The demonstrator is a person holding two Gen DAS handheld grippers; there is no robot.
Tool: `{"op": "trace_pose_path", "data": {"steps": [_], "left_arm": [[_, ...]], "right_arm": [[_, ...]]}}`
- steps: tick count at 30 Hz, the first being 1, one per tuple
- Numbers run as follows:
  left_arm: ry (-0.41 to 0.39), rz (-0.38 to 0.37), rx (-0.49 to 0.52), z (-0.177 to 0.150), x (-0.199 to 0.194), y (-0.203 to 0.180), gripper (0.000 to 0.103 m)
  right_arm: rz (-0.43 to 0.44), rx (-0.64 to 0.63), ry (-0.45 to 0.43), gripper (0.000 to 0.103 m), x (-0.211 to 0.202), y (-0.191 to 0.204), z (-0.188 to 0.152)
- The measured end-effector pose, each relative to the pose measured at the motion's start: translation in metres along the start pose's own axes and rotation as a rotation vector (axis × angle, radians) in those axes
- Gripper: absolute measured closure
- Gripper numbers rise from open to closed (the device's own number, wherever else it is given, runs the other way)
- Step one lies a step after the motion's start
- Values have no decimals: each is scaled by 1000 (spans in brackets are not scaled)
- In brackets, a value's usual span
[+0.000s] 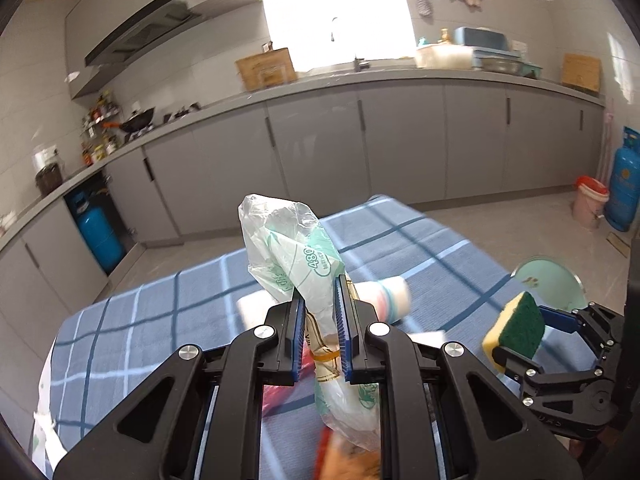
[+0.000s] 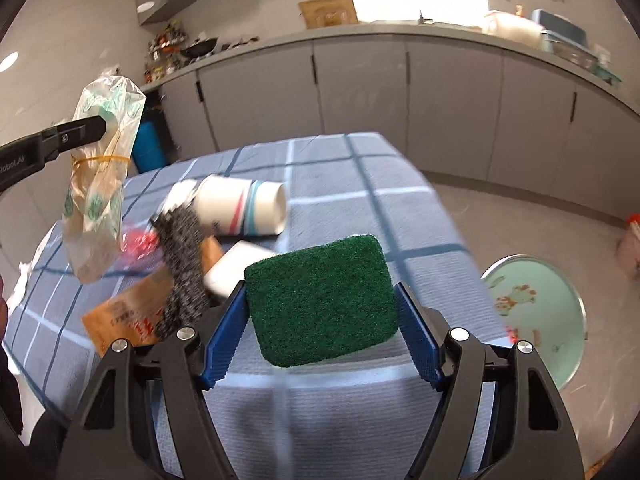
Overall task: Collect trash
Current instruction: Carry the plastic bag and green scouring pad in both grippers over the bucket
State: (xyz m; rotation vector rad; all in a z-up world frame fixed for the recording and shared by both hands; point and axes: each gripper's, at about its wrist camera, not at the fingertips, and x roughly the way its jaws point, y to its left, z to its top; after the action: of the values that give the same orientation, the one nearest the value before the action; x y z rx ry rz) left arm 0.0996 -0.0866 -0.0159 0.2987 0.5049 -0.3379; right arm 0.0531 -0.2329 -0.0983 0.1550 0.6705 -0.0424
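Crinkled plastic bag (image 1: 296,256) clenched in left gripper (image 1: 320,320); right gripper (image 2: 322,304) grasps rough green sponge (image 2: 320,300).

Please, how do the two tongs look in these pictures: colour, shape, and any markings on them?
Both tongs are alike. The left tongs and the right tongs have black angular link arms with cut-out openings and round silver bolts. The fingers carry blue ribbed pads. Pale lettering, cut off by the frame edge, shows on the left tongs' side in the right wrist view. No cables or sleeves can be seen.

You are getting blown-out glare from the far window (image 1: 336,12); fisheye edges are bending, and the near table litter (image 2: 180,264) is blurring.
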Motion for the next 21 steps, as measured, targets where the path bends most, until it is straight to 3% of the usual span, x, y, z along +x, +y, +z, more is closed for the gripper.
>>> {"op": "trace_pose_path", "data": {"steps": [21], "left_arm": [[-17,-240,185,35,21,-162,88]], "right_arm": [[-213,203,-58,31,-31,-144,-11]]}}
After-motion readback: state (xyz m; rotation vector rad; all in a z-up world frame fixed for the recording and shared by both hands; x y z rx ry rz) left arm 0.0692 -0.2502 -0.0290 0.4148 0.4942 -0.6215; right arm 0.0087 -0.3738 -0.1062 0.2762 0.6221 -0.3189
